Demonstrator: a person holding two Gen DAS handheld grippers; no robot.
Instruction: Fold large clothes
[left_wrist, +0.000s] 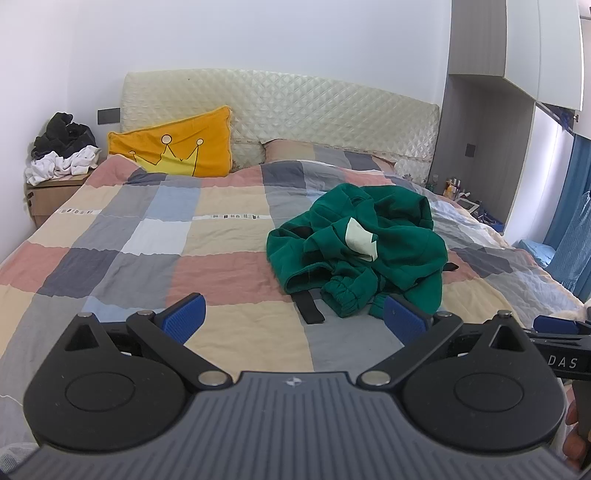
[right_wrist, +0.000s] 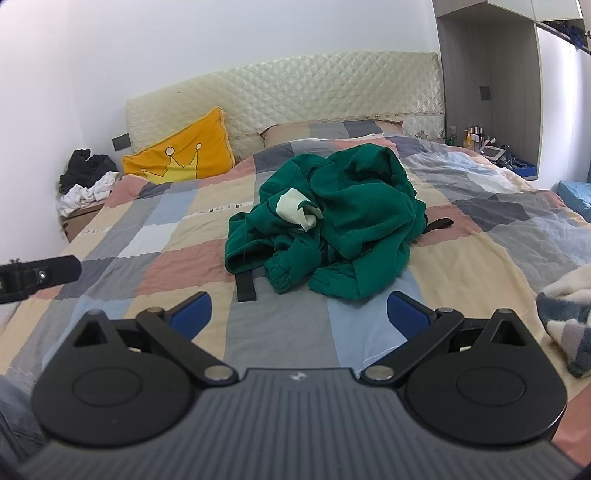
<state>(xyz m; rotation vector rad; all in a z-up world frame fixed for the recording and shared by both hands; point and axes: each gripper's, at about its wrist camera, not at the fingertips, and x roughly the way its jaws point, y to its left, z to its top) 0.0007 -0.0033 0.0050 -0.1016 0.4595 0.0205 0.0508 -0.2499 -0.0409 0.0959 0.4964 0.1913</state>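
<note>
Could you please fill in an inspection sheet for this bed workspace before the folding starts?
Surface: patchwork checked quilt covering the bed, lightly wrinkled.
Job's things: crumpled dark green fleece hooded garment in a heap mid-bed, unfolded; pale patch showing; black straps poking out beneath.
Clutter: yellow crown-print cushion against the quilted cream headboard; fuzzy checked blanket at the bed's right edge.
Grippers: left gripper and right gripper both open, empty, short of the garment.
Cables: nothing seen.
Surroundings: heap of black and white clothes on a bedside cabinet; small bottles on the far side.
</note>
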